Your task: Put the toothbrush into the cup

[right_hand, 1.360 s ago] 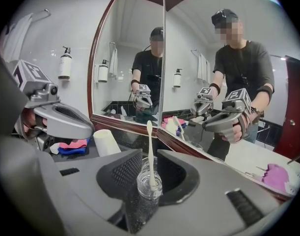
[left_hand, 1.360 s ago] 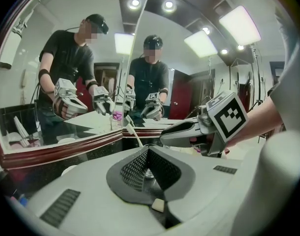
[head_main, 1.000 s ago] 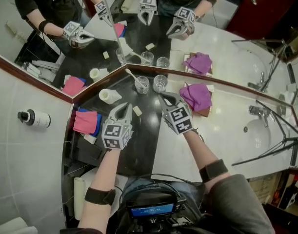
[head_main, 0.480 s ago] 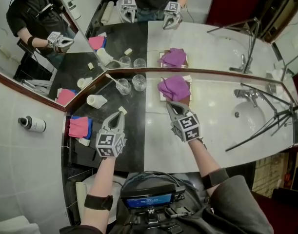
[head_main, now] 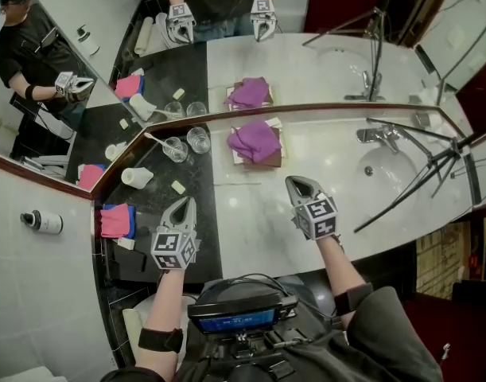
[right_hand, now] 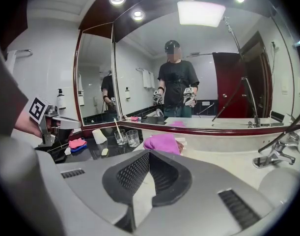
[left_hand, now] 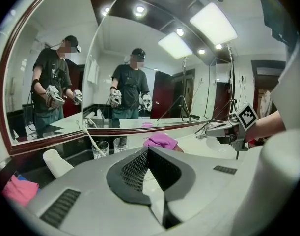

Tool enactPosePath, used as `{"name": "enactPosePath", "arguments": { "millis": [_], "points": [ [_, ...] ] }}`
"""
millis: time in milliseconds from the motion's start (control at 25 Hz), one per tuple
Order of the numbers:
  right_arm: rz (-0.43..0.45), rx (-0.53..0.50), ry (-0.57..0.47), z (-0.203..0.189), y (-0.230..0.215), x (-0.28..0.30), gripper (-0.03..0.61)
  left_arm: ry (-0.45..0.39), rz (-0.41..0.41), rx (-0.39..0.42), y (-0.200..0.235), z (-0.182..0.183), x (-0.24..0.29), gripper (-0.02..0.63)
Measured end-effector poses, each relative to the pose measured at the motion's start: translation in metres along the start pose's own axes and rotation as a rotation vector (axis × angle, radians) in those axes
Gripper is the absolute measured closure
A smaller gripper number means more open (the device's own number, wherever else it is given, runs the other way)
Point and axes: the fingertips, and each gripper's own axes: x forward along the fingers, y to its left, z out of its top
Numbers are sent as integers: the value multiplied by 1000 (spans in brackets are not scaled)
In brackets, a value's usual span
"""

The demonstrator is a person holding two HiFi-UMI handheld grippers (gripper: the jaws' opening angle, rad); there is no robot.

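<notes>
The cloth (head_main: 254, 139) by the mirror is purple. Another cloth (head_main: 114, 219) at the left is pink. The toothbrush (head_main: 155, 140) is white, and its cup (head_main: 176, 150) is clear glass. The surface (head_main: 250, 213) is white, with a shiny black part at the left. The left gripper (head_main: 184, 205) and right gripper (head_main: 298, 184) are grey, with black-and-white squares on their cubes. The mirror frame (head_main: 322, 107) is red-brown.

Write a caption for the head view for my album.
Toothbrush stands in a glass cup; left tool and right tool shut, empty.
</notes>
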Motion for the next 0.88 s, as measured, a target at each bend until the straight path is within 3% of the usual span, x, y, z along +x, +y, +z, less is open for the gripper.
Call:
{"name": "enactPosePath", "arguments": {
  "millis": [320, 600, 760, 880],
  "points": [
    [-29, 19, 17, -18, -9, -20, 560, 8, -37, 22, -19, -3, 0, 609],
    [-26, -28, 28, -29, -8, -15, 558, 0, -38, 2, -17, -4, -1, 609],
    [-8, -102, 47, -17, 4, -7, 558, 10, -38, 5, -15, -8, 0, 609],
    [37, -241, 99, -18, 21, 10, 558, 20, -36, 17, -12, -11, 0, 609]
  ]
}}
